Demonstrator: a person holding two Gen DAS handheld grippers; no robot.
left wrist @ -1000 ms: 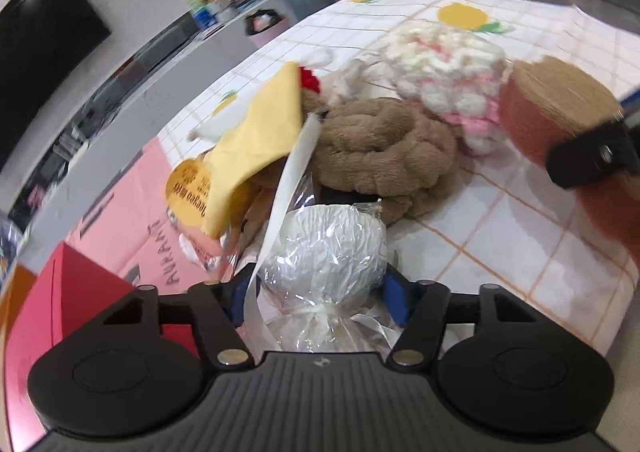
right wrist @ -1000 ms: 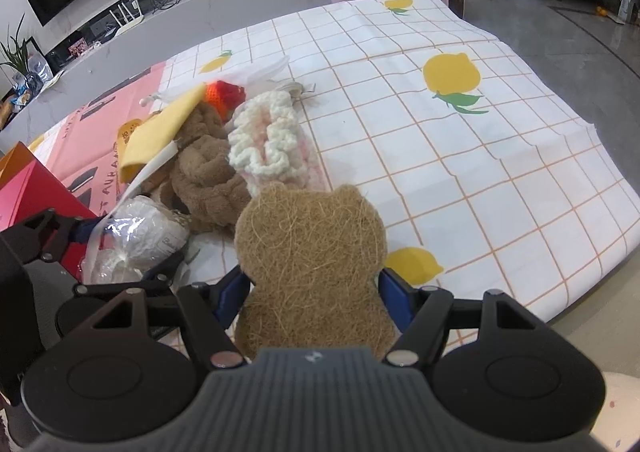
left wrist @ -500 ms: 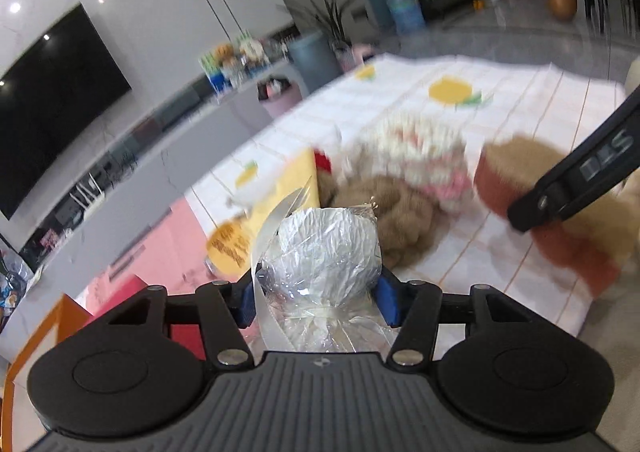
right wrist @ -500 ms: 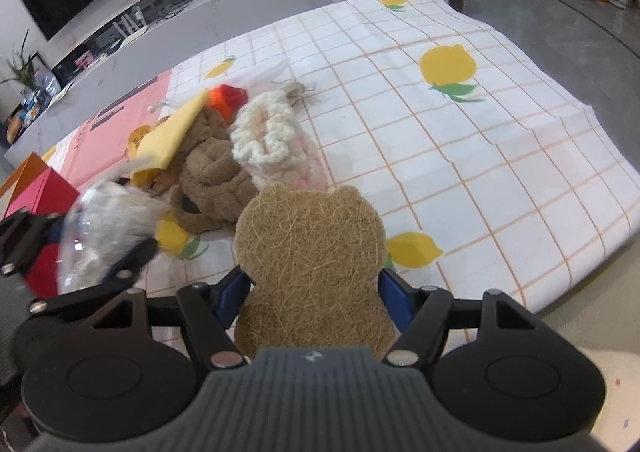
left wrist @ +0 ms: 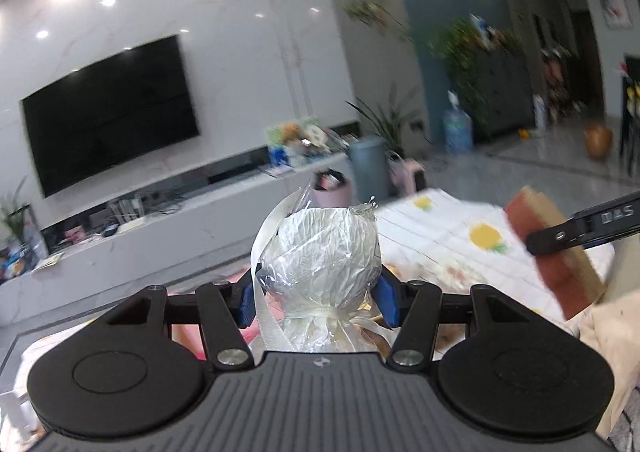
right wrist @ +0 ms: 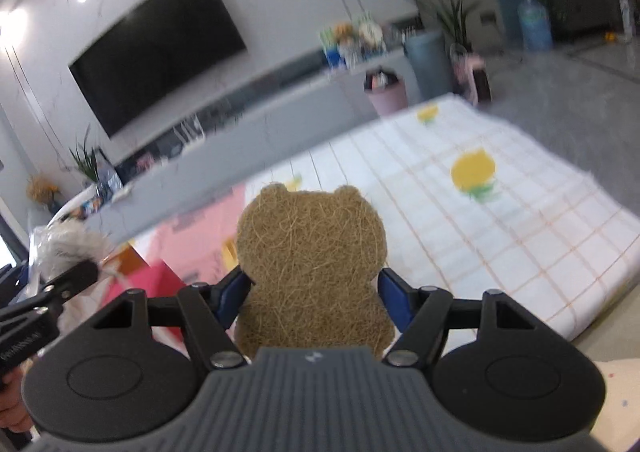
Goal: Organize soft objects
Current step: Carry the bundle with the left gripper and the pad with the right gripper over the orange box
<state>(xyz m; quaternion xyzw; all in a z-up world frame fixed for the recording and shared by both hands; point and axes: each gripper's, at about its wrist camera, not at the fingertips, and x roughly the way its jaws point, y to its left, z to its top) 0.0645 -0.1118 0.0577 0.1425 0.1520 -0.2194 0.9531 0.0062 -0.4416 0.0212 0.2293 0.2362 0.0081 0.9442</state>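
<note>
Carrying: left tool [left wrist: 316, 298] clamping wrapped bundle [left wrist: 318, 252], right tool [right wrist: 312, 298] clamping bear-shaped pad [right wrist: 312, 248]; next, probably finding spots below the tools.

Wall television [left wrist: 110, 114], grey bin [left wrist: 366, 168]

Both grippers are hanging in open air above the checked cloth [right wrist: 500, 212], whose wide white stretch is lying bare and offering free passage. The wrapped bundle [left wrist: 320, 252] is filling the left gripper [left wrist: 316, 300], and the bear-shaped fibre pad [right wrist: 312, 252] is blocking the right gripper [right wrist: 314, 292]. A red box [right wrist: 160, 280] is standing near the cloth's left side.
</note>
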